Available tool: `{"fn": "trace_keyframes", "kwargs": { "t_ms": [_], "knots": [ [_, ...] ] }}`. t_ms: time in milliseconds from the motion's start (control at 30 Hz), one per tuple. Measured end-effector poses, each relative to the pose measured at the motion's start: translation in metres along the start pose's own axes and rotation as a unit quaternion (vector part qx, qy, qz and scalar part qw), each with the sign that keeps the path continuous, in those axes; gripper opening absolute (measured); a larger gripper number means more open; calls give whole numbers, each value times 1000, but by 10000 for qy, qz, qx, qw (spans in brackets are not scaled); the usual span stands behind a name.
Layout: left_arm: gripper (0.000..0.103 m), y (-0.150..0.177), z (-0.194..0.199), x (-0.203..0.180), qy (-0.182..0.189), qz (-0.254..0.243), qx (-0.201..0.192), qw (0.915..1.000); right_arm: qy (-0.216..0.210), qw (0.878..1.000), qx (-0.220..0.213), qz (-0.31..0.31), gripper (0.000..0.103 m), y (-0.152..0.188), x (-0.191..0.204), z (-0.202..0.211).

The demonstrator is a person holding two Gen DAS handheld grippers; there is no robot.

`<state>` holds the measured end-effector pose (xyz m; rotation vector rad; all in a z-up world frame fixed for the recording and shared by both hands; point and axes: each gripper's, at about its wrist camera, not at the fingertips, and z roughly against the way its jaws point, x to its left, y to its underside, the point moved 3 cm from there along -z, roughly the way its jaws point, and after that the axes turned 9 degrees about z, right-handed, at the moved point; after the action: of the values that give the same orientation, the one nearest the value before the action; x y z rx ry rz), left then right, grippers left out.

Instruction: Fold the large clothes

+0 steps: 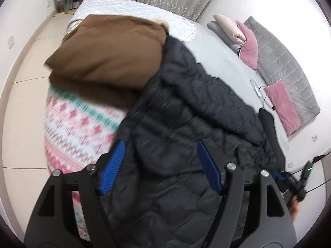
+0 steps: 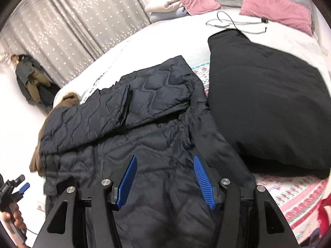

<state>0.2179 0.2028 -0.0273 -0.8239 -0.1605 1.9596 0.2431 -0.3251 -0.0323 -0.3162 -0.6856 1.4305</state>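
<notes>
A dark quilted jacket lies spread on the bed, and in the right wrist view the jacket has one sleeve folded across its body. My left gripper hovers over the jacket with its blue pads wide apart and nothing pinched between them. Over the jacket's lower part, my right gripper is open too, its pads clear of the fabric. A hand holds the left gripper at the lower left of the right wrist view. The right gripper shows at the right edge of the left wrist view.
A folded brown garment lies beside the jacket, and a folded black one on its other side. Under them is a patterned blanket on the grey bed sheet. Pink pillows, a cable and curtains are beyond.
</notes>
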Motion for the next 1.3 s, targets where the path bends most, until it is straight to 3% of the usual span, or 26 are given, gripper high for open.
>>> {"fn": "trace_keyframes", "kwargs": {
  "t_ms": [133,267,500,800,1100,1300],
  "knots": [
    [73,17,4,24,-275,-124,-134,9995,367,9990,13,253,59,20,-12,20],
    [73,30,11,40,-63,-166,-33,9998,466,9989,61,49,60,38,-40,33],
    [73,51,10,70,25,59,298,9995,107,9978,172,-624,60,73,-92,54],
    [73,77,24,102,285,366,535,9975,-264,9959,764,-397,60,121,-110,51],
    [73,103,21,101,420,455,633,9961,-531,9921,1086,-349,60,139,-125,31],
    [73,112,20,99,569,555,538,9954,-555,9942,862,-311,60,138,-127,26]
  ]
}}
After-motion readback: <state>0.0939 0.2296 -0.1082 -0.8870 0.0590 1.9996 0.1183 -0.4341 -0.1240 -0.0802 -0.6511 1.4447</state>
